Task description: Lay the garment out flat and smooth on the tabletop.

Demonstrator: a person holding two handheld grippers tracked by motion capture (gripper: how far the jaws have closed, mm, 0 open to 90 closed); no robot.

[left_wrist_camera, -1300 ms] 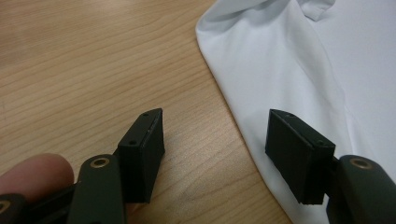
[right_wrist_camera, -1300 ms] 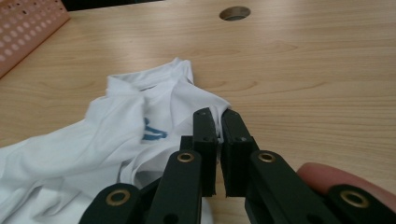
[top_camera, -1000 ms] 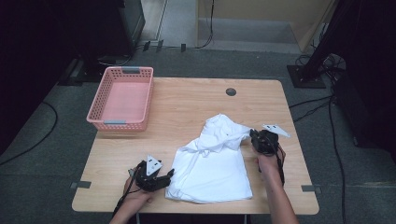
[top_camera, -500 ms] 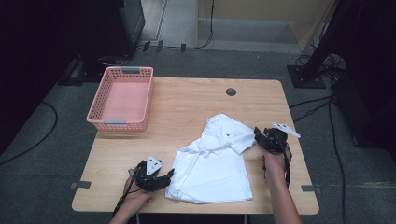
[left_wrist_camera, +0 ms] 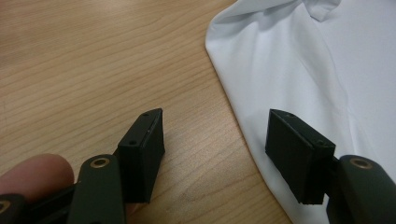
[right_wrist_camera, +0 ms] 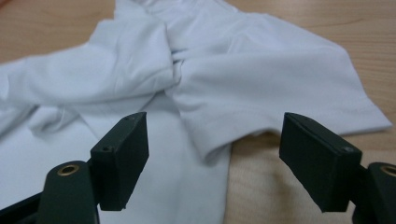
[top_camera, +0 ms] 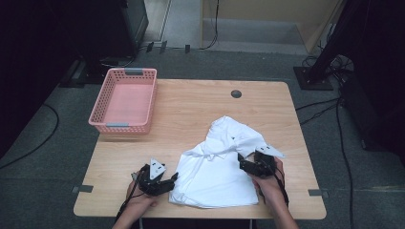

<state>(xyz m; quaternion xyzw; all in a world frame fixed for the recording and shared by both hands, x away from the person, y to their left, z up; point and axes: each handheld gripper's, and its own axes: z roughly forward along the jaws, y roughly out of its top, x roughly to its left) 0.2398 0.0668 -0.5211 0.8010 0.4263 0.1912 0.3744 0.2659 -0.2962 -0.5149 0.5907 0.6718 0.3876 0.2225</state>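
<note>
Lying rumpled on the table point(top_camera: 200, 109), the white shirt point(top_camera: 215, 171) is half-folded.

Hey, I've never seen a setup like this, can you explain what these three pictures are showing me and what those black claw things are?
A person sits at a wooden table and holds a hand-worked, two-jaw gripper in each hand. The wide picture comes from a camera above, looking down. In it the left gripper is at the lower left and the right gripper at the lower right. The other two pictures come from small cameras riding on the grippers, looking out between their black jaws. On the table lie a crumpled white shirt and an empty pink basket. Nothing is held. The left gripper's jaws stand open at the shirt's edge. The right gripper's jaws have just been opening and stand open over a sleeve, with nothing between them.
</note>
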